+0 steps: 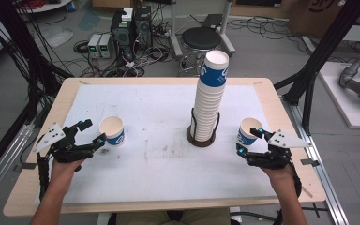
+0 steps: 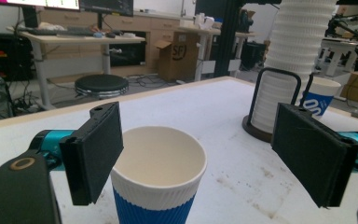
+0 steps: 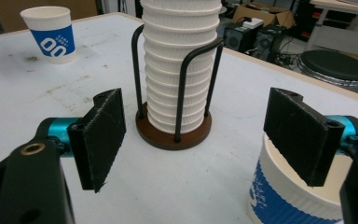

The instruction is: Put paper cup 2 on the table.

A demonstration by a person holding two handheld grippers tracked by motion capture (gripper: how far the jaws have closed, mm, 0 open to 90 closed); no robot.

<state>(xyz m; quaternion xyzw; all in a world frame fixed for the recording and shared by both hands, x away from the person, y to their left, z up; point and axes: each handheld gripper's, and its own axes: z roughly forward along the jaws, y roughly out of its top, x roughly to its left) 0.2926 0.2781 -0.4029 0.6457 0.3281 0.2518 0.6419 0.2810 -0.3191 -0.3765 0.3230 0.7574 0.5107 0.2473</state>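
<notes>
High view: we see the left hand (image 1: 64,169) entering from the lower left of the frame, forearm angled up and slightly rightward, holding the left gripper (image 1: 93,132) roughly level with its jaws pointing toward the frame's centre. Its jaws stand apart and grip nothing; the left cup (image 1: 112,130), blue-banded and upright on the white mat (image 1: 154,159), sits just beside the tips. In the left gripper view we find this cup (image 2: 156,179) at lower centre, near the left jaw but with a clear gap to the right one. The right hand (image 1: 281,177) enters from the lower right, forearm nearly vertical in the frame, holding the right gripper (image 1: 249,139) with its jaws toward the upper left. The right cup (image 1: 248,131) stands upright at the jaw tips; in the right gripper view it (image 3: 289,191) lies at lower right beneath the right jaw, which overlaps its rim, while the left jaw stands well clear, so the jaws are wide and clamp nothing. The cup stack (image 1: 210,96) rises in its wire holder (image 1: 201,137) at centre, between the two cups.
</notes>
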